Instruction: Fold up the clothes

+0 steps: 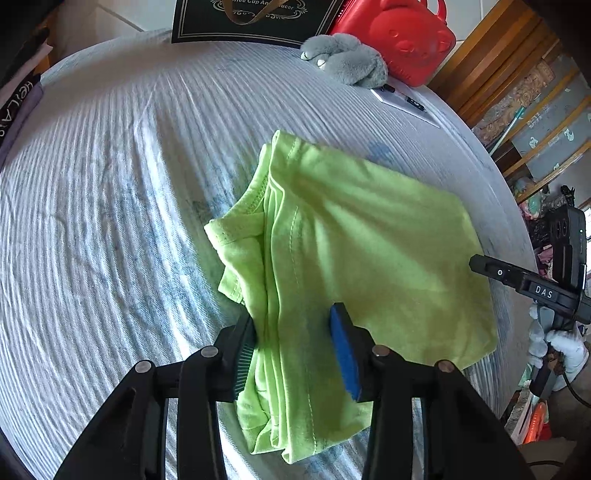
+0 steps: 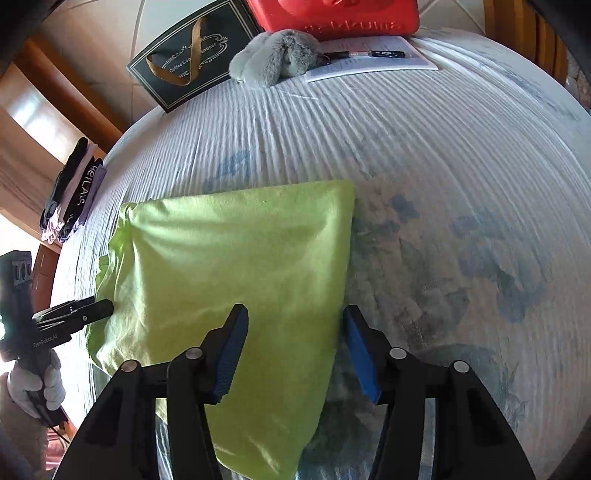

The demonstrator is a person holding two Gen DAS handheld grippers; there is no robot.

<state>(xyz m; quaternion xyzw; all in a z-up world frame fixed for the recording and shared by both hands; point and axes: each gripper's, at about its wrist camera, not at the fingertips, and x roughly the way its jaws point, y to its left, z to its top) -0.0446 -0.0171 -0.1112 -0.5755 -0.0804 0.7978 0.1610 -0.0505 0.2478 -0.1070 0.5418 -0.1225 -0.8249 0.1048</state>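
Green shirt (image 1: 369, 240) is lying mid-frame on the striped bed (image 1: 110, 184), already folded compact. Left tongs (image 1: 295, 347) and right tongs (image 2: 295, 347) are both gaping wide, straddling its edges; probably only stacking is remaining.

Matt lime cloth shirt (image 1: 369, 236) – ribbed bedspread (image 1: 110, 221) – glossy red plastic case (image 1: 406, 33).
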